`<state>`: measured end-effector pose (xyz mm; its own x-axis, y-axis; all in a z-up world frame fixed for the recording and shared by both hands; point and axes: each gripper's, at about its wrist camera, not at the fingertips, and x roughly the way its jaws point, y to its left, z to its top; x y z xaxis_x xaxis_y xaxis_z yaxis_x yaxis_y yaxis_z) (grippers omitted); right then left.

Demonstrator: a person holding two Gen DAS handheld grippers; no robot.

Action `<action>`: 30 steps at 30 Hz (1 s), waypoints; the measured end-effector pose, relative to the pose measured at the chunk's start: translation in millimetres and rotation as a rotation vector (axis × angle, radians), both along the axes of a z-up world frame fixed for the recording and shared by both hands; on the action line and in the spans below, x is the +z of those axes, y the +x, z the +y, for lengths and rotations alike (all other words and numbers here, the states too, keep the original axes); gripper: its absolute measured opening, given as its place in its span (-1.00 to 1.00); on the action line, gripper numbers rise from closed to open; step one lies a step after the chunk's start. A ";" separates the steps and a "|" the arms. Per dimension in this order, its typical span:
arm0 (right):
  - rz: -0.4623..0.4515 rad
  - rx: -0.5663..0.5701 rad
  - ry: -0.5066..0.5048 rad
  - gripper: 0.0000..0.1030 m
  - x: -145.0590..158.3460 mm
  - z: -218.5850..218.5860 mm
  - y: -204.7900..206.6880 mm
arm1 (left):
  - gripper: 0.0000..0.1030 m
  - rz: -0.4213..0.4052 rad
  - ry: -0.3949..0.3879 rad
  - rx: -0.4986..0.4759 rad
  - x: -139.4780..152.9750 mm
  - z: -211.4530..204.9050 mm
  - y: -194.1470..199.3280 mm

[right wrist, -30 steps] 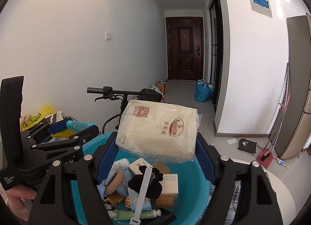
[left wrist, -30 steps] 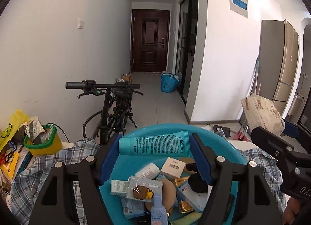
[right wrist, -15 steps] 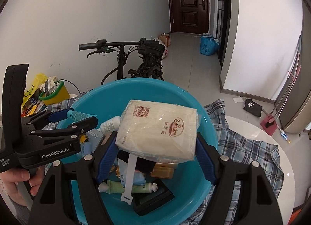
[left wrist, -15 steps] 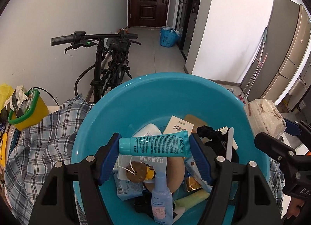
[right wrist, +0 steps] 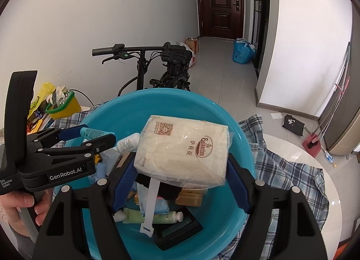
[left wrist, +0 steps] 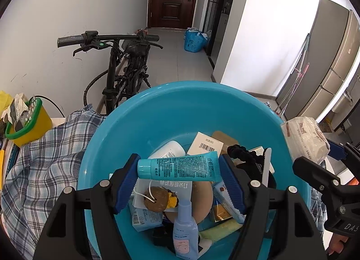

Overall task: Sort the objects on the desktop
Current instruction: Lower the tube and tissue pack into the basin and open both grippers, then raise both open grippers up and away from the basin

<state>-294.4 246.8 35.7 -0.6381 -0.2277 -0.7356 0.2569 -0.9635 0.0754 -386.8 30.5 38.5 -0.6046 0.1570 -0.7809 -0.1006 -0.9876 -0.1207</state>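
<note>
While the left gripper (left wrist: 180, 178) pinches a teal tube (left wrist: 178, 168) and the right gripper (right wrist: 182, 167) a tissue pack (right wrist: 183, 150), beneath them sits a blue basin (left wrist: 180, 107) on checked cloth (left wrist: 45, 158), a bicycle (left wrist: 121, 69) beyond.

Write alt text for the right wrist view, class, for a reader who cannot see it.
The right tongs grip a wrapped tissue pack above a blue basin full of toiletries on a plaid cloth. At left, the left tongs hold a teal tube; a bicycle and a hallway lie behind.
</note>
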 end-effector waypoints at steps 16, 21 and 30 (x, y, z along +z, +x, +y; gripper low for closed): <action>-0.003 0.001 0.006 0.44 -2.3 -0.4 -1.6 | 0.70 0.046 -0.025 0.045 9.8 -6.5 4.6; -0.012 -0.004 0.000 0.47 -4.9 0.4 -4.9 | 0.70 0.042 -0.029 0.046 9.1 -6.2 3.5; 0.006 -0.033 -0.011 0.77 -2.7 7.1 -6.1 | 0.70 0.050 -0.027 0.051 11.8 -7.7 5.5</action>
